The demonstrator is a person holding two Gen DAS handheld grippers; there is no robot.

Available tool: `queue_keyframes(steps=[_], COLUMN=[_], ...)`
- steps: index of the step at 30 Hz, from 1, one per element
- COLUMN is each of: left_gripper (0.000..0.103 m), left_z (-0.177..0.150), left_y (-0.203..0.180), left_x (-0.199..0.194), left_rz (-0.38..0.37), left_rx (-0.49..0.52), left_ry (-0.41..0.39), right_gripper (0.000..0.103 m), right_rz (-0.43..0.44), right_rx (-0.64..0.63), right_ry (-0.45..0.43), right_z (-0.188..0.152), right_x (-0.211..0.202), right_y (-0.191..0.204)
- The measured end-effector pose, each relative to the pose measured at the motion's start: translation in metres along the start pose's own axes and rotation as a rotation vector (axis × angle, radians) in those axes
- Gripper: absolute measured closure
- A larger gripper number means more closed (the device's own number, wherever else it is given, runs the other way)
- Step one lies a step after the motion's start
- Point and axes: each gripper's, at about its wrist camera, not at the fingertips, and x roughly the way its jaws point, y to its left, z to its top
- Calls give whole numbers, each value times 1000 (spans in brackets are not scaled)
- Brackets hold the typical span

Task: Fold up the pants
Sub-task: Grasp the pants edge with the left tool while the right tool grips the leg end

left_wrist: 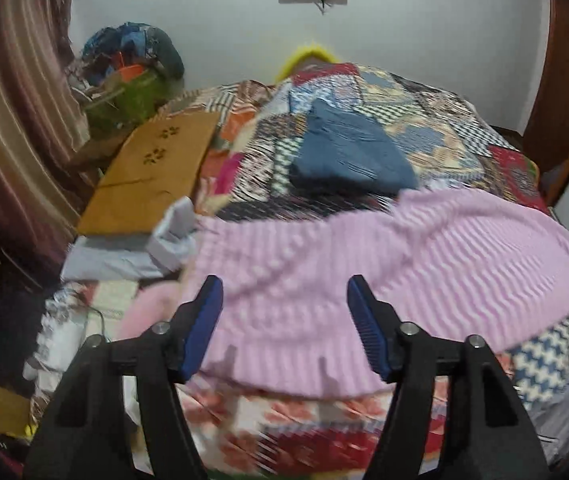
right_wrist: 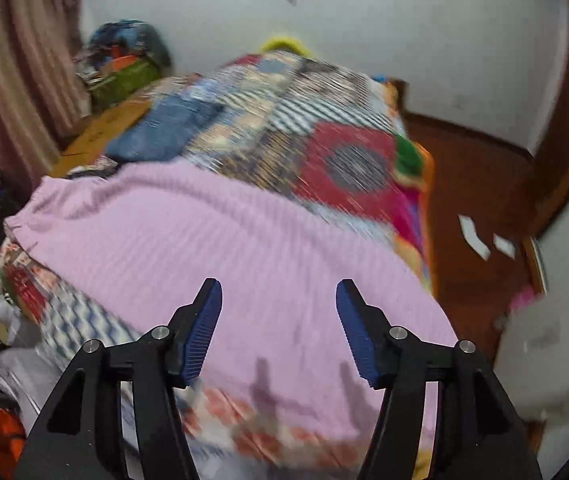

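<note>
Pink ribbed pants [left_wrist: 364, 264] lie spread across the near end of a bed with a patchwork quilt [left_wrist: 424, 120]. They also fill the middle of the right wrist view [right_wrist: 224, 248]. My left gripper [left_wrist: 284, 300] is open and empty, just above the pants' near hem. My right gripper [right_wrist: 278, 300] is open and empty above the pants' near right part. A folded blue garment [left_wrist: 348, 152] lies on the quilt beyond the pants, and shows in the right wrist view [right_wrist: 164, 132] too. Both views are blurred.
A brown cardboard sheet [left_wrist: 152, 176] and a grey cloth [left_wrist: 132, 256] lie on the bed's left side. A clothes pile [left_wrist: 132, 64] stands by the striped curtain [left_wrist: 16, 120]. A white wall is behind. Reddish floor [right_wrist: 472, 200] and a white stool [right_wrist: 548, 360] lie right of the bed.
</note>
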Motion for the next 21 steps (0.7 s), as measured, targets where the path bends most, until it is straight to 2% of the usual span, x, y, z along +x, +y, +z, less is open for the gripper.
queue_keyframes(steps=[3, 6, 8, 10, 12, 15, 21], left_gripper=[35, 36, 44, 58, 63, 64, 64], left_z=[10, 18, 24, 28, 31, 32, 29], left_y=[31, 57, 68, 74, 79, 84, 93], left_x=[29, 63, 88, 105, 125, 144, 164], left_rz=[-13, -78, -106, -126, -139, -123, -219], left_rx=[-34, -84, -89, -93, -95, -79, -121], left_ry=[30, 84, 127, 164, 216, 257, 316], right_gripper=[44, 44, 44, 44, 44, 44, 44], right_rz=[53, 102, 125, 160, 193, 236, 402], right_rx=[-76, -140, -172, -202, -230, -255, -245], right_ry=[7, 33, 52, 72, 90, 106, 189], right_z=[36, 58, 67, 83, 95, 110, 133], right_x=[35, 70, 85, 107, 124, 148, 204], right_y=[31, 58, 74, 87, 98, 108, 129])
